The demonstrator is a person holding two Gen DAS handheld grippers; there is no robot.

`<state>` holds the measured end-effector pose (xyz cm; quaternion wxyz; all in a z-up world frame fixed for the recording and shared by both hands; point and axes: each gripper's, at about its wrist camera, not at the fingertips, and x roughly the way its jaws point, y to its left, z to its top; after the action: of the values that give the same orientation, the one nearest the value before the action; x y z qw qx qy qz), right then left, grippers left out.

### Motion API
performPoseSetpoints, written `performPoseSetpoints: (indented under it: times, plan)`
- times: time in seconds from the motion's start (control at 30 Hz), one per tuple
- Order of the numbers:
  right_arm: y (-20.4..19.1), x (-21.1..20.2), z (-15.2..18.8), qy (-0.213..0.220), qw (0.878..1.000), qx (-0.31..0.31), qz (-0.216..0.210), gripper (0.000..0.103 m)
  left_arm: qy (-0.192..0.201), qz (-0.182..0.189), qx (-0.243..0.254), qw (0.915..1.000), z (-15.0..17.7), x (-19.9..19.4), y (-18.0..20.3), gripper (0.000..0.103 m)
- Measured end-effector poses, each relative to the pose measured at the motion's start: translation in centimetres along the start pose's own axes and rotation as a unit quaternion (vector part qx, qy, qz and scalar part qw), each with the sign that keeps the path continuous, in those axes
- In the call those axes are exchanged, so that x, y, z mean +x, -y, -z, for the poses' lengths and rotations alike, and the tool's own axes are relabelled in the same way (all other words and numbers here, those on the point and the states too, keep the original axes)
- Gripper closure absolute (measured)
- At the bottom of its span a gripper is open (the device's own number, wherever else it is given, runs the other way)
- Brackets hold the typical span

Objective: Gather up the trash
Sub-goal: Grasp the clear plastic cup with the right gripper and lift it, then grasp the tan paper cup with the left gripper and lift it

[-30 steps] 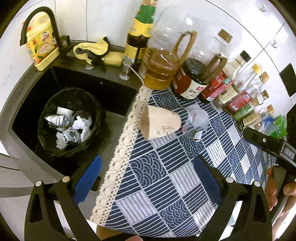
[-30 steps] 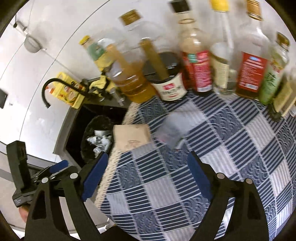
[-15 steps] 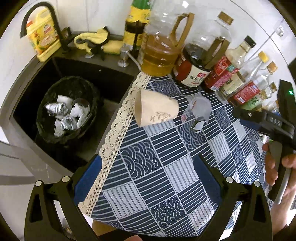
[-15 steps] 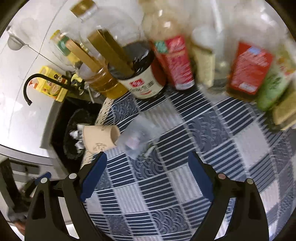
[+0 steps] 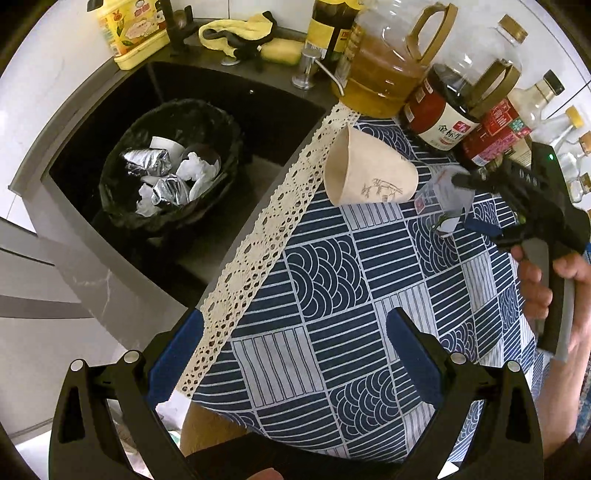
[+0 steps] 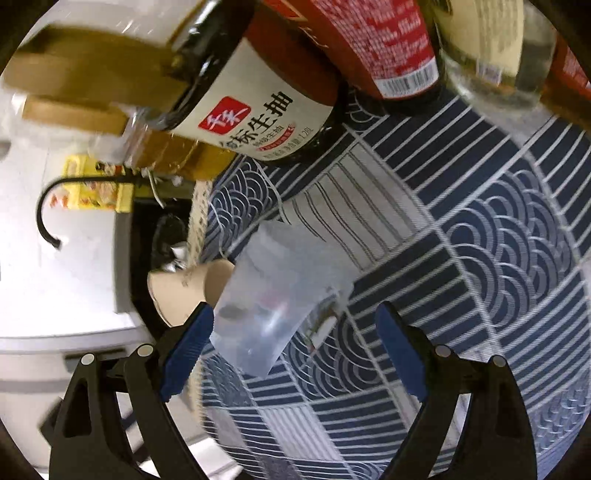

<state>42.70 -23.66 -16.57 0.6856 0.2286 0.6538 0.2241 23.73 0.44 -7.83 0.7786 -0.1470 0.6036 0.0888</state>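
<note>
A tan paper cup (image 5: 369,173) lies on its side on the blue patterned tablecloth (image 5: 332,314), and shows in the right wrist view (image 6: 184,291) too. Next to it lies a clear plastic cup (image 5: 441,199). In the right wrist view the clear cup (image 6: 273,299) lies between the open fingers of my right gripper (image 6: 291,332), untouched. That gripper also appears in the left wrist view (image 5: 472,203). My left gripper (image 5: 295,354) is open and empty over the cloth's near edge. A black-lined trash bin (image 5: 170,166) with foil and paper sits in the sink.
Oil and sauce bottles (image 5: 439,110) stand along the back of the cloth, close behind the cups. A black sink (image 5: 258,99) lies left of the lace edge (image 5: 266,236), with a yellow bottle (image 5: 129,33) and yellow cloth behind it.
My right gripper moved forward and down until its open fingers straddle the clear cup. My left gripper shifted right and closer over the cloth. The cups stayed put.
</note>
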Motion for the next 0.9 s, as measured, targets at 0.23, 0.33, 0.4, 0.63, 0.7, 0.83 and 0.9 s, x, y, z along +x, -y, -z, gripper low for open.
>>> performPoseSetpoints:
  times: [0.23,0.33,0.4,0.63,0.7,0.83,0.9]
  plan:
    - [0.0,1.2,-0.8,-0.003,0.999,0.024,-0.025,0.015,-0.009,-0.012,0.012,0.9998,0.0,0.2,0.7,0.007]
    - [-0.1,1.2,-0.8,0.001,1.0,0.017,-0.019,0.029,-0.012,-0.017,0.018,0.9996,-0.1,0.3,1.0,0.007]
    - [0.2,1.3,-0.7,-0.004,0.999,0.023,-0.024,0.036,-0.013,-0.019,0.021,0.9995,-0.3,0.4,1.2,0.007]
    - [0.6,0.4,0.1,0.002,0.999,0.018,-0.034,0.045,-0.015,-0.018,0.041,0.9989,-1.3,0.8,2.3,0.007]
    - [0.6,-0.3,0.4,0.007,0.999,0.017,-0.038,0.045,-0.014,-0.018,0.049,0.9985,-1.7,0.9,2.8,0.007]
    - [0.7,-1.9,1.2,0.02,0.999,0.012,-0.042,0.045,-0.012,-0.016,0.063,0.9978,-2.5,1.0,3.6,0.007]
    - [0.9,-2.7,1.8,0.025,0.999,0.012,-0.044,0.045,-0.01,-0.014,0.075,0.997,-3.1,1.3,4.0,0.007]
